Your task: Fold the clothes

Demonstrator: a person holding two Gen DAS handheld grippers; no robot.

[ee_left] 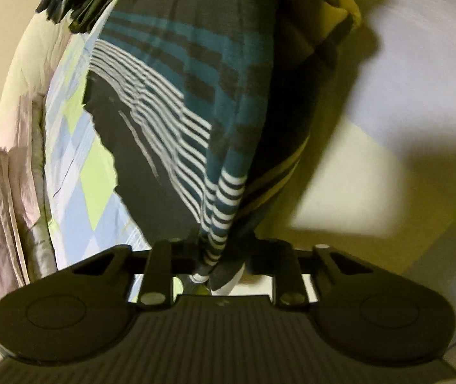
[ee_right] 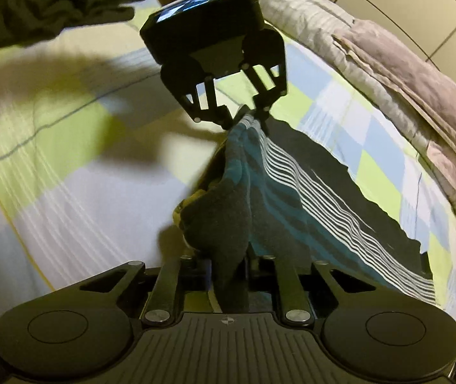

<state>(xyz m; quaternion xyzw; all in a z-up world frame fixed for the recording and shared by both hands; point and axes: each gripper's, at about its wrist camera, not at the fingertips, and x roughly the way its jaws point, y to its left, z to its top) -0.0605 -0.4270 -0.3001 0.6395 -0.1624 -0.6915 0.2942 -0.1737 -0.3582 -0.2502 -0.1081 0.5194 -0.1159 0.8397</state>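
A dark garment with teal and white stripes [ee_left: 176, 96] hangs stretched between my two grippers above a checked bed. My left gripper [ee_left: 212, 256] is shut on one striped edge of the garment. In the right wrist view the left gripper [ee_right: 244, 118] shows from outside, pinching the far end of the garment [ee_right: 285, 192]. My right gripper [ee_right: 228, 265] is shut on a bunched dark fold at the near end. The cloth's lower edge drapes toward the bedcover [ee_right: 52, 192].
The bedcover [ee_left: 77, 147] has green, blue and white checks. A folded grey-pink quilt [ee_right: 404, 73] lies along the bed's edge. A pile of dark clothes [ee_right: 36, 12] sits at the far corner. Pale wall panels [ee_right: 420, 3] stand beyond the bed.
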